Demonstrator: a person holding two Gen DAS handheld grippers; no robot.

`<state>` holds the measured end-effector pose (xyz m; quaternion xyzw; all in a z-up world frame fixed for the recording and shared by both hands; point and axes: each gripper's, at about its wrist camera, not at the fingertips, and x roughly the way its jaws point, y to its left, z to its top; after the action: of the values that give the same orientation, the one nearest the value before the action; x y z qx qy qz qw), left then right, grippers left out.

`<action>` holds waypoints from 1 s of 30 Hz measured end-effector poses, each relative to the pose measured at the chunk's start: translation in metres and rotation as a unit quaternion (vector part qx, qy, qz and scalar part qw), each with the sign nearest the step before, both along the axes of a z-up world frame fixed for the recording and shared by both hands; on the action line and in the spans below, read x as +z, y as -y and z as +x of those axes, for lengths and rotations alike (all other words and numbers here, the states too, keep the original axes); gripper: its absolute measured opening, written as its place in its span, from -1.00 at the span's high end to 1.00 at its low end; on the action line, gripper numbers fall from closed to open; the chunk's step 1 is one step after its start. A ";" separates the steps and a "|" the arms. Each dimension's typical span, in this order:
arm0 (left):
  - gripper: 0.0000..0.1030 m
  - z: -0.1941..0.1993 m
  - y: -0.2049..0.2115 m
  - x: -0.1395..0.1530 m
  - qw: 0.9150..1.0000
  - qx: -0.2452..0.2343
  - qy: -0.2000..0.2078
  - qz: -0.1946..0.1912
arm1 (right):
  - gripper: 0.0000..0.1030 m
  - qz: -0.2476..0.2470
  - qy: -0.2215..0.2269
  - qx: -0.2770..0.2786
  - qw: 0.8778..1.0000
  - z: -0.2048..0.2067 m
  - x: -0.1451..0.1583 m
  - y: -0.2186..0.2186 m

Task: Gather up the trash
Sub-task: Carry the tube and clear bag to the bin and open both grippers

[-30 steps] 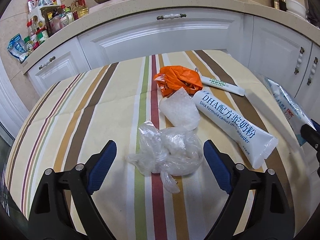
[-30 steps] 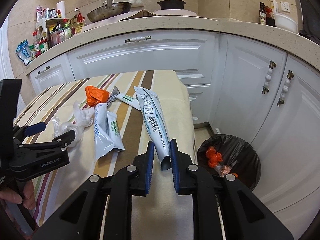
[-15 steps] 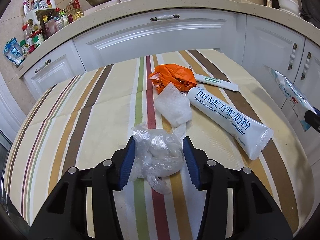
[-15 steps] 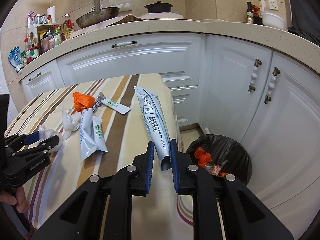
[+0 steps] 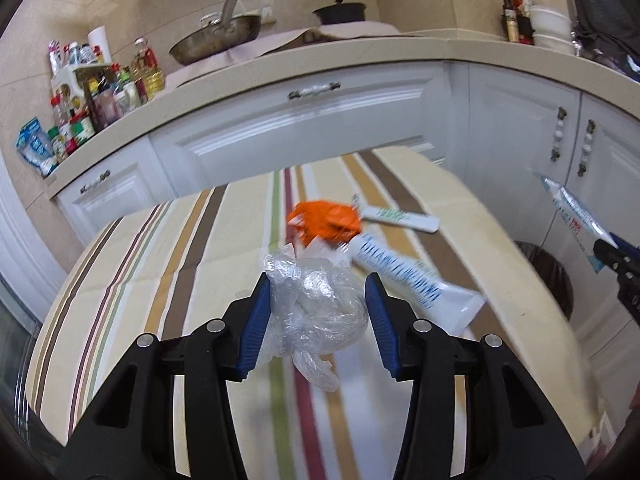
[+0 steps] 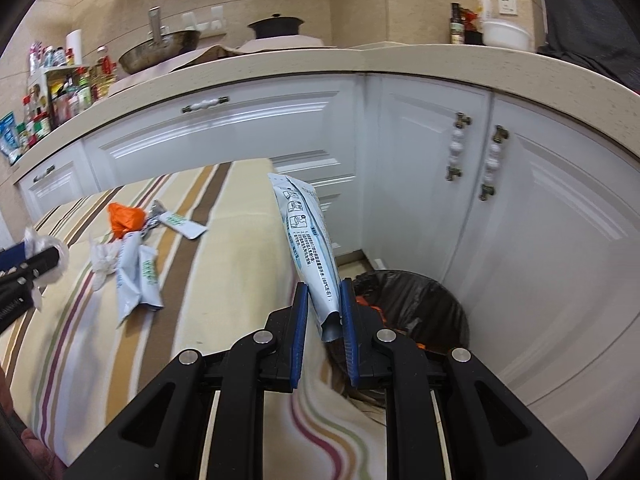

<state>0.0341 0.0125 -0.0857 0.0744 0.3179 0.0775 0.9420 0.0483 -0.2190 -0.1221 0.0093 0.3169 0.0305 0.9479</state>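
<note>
Left wrist first: left gripper closed around clear wrap, pads pressed into both flanks, wad lifted off striped cloth. Crinkled film, near weightless, soft, springy and slick, likely to squirm out of a light squeeze; best taken across the bulk, not by the loose tail hanging below. Beyond, on the cloth: orange scrap, white pouch, small sachet. At far right, right gripper with its own pouch, near bin

Right wrist next: right gripper clamped on the lower end of packet, which stands up and tilts left, clear of the cloth. Thin laminate, light, flat, fairly stiff lengthwise, slippery; end pinch adequate, though apt to pivot. Black-lined bin just below and right, some trash already inside
</note>
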 end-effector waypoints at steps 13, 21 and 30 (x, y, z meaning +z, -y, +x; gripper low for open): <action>0.11 0.054 0.123 0.004 0.994 -0.110 0.005 -0.018 | 0.66 0.012 -0.001 -0.080 0.997 0.010 -0.009 0.069; 0.11 0.090 0.194 -0.016 0.989 -0.148 -0.016 -0.007 | 0.66 0.023 -0.012 -0.113 0.993 0.026 -0.025 0.108; 0.10 0.127 0.246 -0.050 0.987 -0.153 -0.053 0.015 | 0.66 0.038 -0.024 -0.135 0.990 0.047 -0.047 0.138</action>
<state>0.1611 -0.2334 -0.1359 0.1407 0.3507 -0.0670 0.9234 0.0952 -0.3574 -0.1686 0.0883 0.3345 -0.0861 0.9343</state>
